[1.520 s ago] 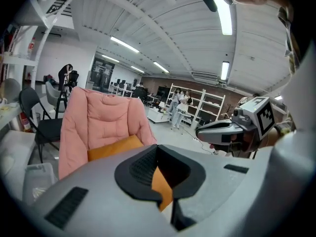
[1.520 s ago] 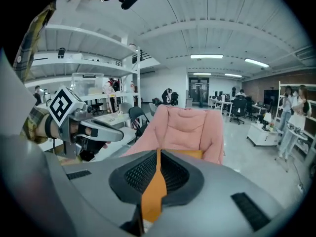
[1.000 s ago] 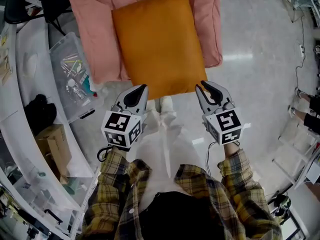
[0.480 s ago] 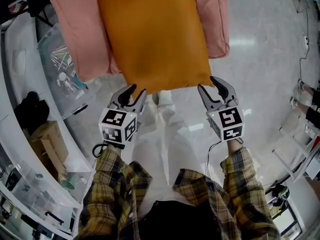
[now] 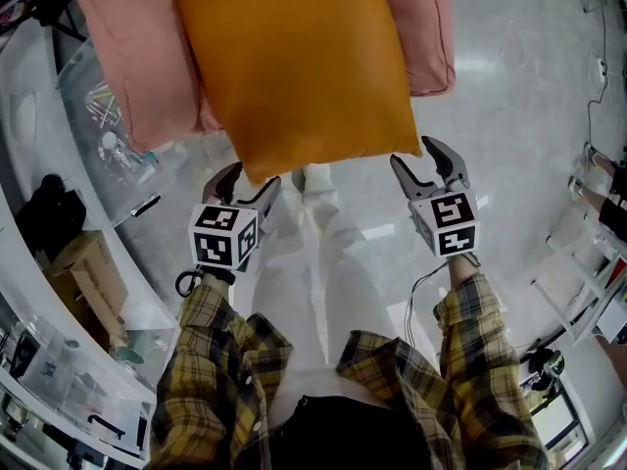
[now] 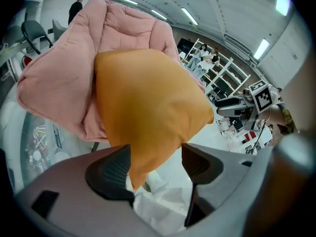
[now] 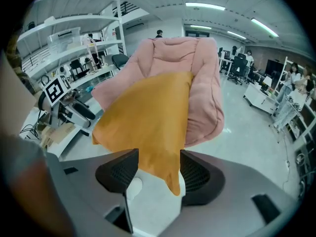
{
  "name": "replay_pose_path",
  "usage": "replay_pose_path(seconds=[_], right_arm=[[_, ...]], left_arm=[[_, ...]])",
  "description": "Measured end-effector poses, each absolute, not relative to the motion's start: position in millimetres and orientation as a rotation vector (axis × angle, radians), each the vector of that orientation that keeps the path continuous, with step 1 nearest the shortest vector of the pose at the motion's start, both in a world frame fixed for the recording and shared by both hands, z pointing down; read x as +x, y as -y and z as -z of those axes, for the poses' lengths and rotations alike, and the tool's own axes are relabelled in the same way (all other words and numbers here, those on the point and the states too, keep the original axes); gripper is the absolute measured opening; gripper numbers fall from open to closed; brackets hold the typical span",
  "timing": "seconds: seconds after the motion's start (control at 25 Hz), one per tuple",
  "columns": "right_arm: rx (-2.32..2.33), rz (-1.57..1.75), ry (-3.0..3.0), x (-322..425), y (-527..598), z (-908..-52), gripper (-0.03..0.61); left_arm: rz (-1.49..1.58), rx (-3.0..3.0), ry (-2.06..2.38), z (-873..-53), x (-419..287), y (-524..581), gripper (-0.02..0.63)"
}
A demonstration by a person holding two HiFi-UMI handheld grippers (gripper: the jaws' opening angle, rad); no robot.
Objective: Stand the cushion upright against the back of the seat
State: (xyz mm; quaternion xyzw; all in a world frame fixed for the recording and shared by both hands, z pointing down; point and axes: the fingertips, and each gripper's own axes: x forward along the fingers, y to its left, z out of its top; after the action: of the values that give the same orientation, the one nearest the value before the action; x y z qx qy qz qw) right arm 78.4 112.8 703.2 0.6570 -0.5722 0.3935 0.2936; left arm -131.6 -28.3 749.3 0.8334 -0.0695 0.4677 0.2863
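Finding: the orange cushion [image 5: 294,57] lies flat, not yet upright. The pink seat [image 5: 127,57] is under it, and the padded back rises behind the cushion's far edge. The cushion's near edge overhangs the front of the seat.

Left gripper [image 5: 247,179]: just below the cushion's near left corner. Its jaws have just been opening and stand wide. In the left gripper view that corner [image 6: 143,152] hangs into the gap, and neither pad presses on it.

Right gripper [image 5: 411,151]: just beside the cushion's near right corner. Its jaws have also just been opening and stand wide. In the right gripper view the corner [image 7: 168,162] dips between the pads without being pinched.

Step in hand, as I judge it: approach for a two-corner grasp, with nothing held so far.

Next move, as I judge it: I need both pairs of jaws pushed further onto the corners, then closed firmly on the fabric and filling. After that the near edge must be lifted and swung up towards the back. The filling looks soft, so a shallow pinch may slip off.
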Motion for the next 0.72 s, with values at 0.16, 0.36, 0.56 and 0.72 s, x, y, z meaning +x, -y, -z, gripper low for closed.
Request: replay_pose_path(seconds=[0.16,0.36,0.56,0.72], right_arm=[[1.685,-1.097,1.509,78,-123,-724,0.25],[1.656,-1.13,1.471,80,-131,-744,0.25],[1.678,-1.16,1.427,84,-132,-756,0.25],[1.677,-1.159,1.42,85,-128,-760,0.25]], left_arm=[[-1.29,2.165,0.226,-771,-149,24,0.318],[-1.342,2.113,0.235,-793,-158,14,0.319],[-1.379,2.062,0.256,-812,-162,7,0.319],[-1.395,2.031,0.253,-820,-162,0,0.319]])
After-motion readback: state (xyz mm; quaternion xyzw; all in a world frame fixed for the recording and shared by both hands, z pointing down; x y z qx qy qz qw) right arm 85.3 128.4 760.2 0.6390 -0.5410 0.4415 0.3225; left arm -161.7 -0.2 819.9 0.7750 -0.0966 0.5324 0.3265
